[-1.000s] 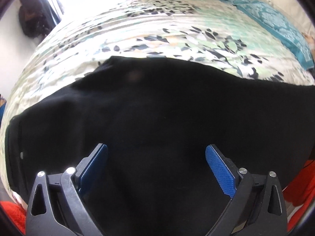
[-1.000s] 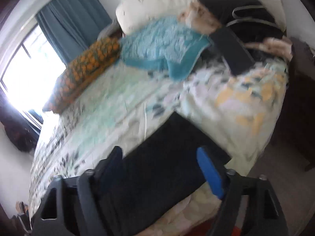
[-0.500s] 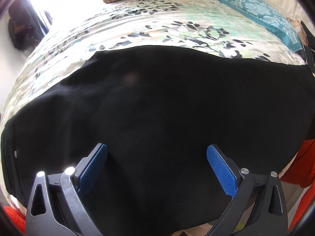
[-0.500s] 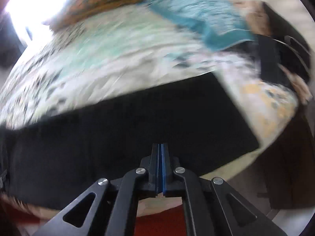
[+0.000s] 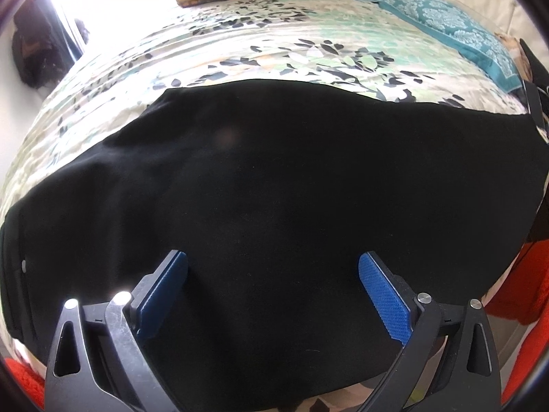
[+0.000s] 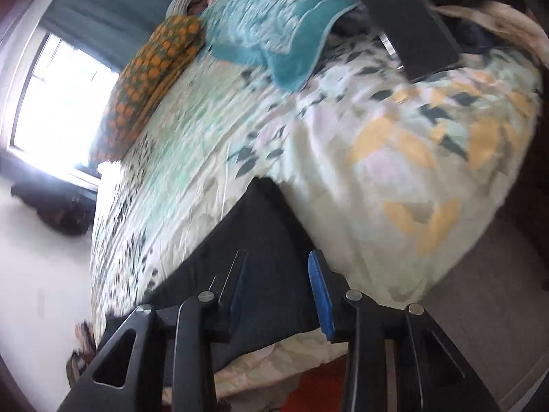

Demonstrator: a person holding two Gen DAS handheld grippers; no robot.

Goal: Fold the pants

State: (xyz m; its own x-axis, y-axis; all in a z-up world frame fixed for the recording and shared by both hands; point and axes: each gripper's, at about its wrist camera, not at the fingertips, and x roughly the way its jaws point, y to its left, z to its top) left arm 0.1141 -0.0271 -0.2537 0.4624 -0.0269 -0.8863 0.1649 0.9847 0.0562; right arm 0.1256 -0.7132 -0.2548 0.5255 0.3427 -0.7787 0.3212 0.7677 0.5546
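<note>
Right gripper swung back to pants hem, jaws reopening, empty; left gripper wide, empty. Risk: pinching bedsheet too.

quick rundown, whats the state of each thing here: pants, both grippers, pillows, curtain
black pants: spread flat on the bed, not yet folded
left gripper: open, over the pants, holding nothing
right gripper: jaws opening, over the pants' end, nothing pinched
orange pillow: lying on the bed near the window
teal pillow: lying beside it
curtain: drawn aside
</note>
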